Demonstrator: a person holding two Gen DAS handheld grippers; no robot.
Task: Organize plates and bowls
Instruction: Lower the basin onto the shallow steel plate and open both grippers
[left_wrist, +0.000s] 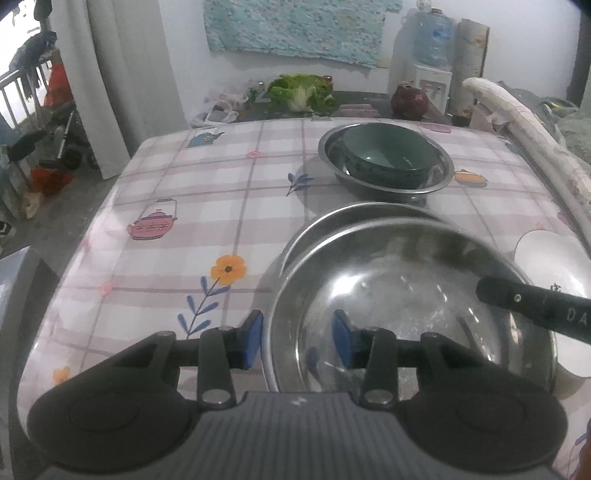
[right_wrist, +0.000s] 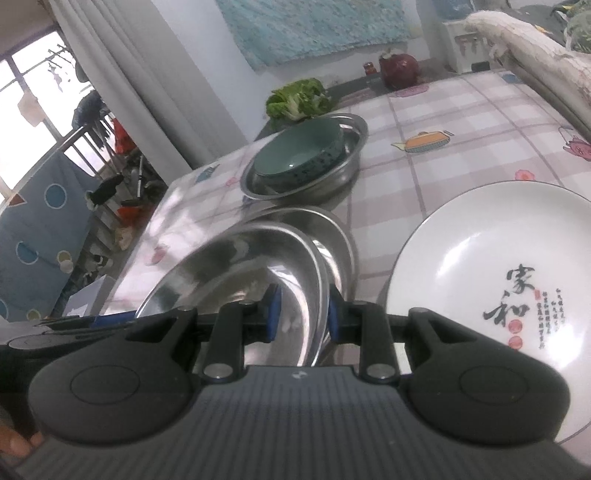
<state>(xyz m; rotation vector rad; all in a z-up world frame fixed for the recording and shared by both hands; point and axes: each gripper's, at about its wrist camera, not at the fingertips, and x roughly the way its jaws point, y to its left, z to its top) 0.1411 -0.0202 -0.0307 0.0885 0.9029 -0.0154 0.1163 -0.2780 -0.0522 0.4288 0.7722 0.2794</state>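
Desk (left_wrist: 166, 177) with plaid cloth. Steel plate (left_wrist: 388, 295) held tilted over a second steel plate (left_wrist: 369, 214) near the desk's middle – left tool (left_wrist: 297, 341) and right tool (right_wrist: 303, 314) both grasping its rim. White plate (right_wrist: 480, 295) beside. Green bowl (left_wrist: 384, 155) sits in steel bowl (left_wrist: 332, 147) toward the far edge. Stacking step – next, lower level, release.

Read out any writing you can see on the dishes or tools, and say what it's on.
"家和": large black brush characters on the white plate.
Small red columns and seals beside them: too small to read.
"DA": white letters, cut off by the picture's edge, on the right gripper.
Water jug label: blurred.
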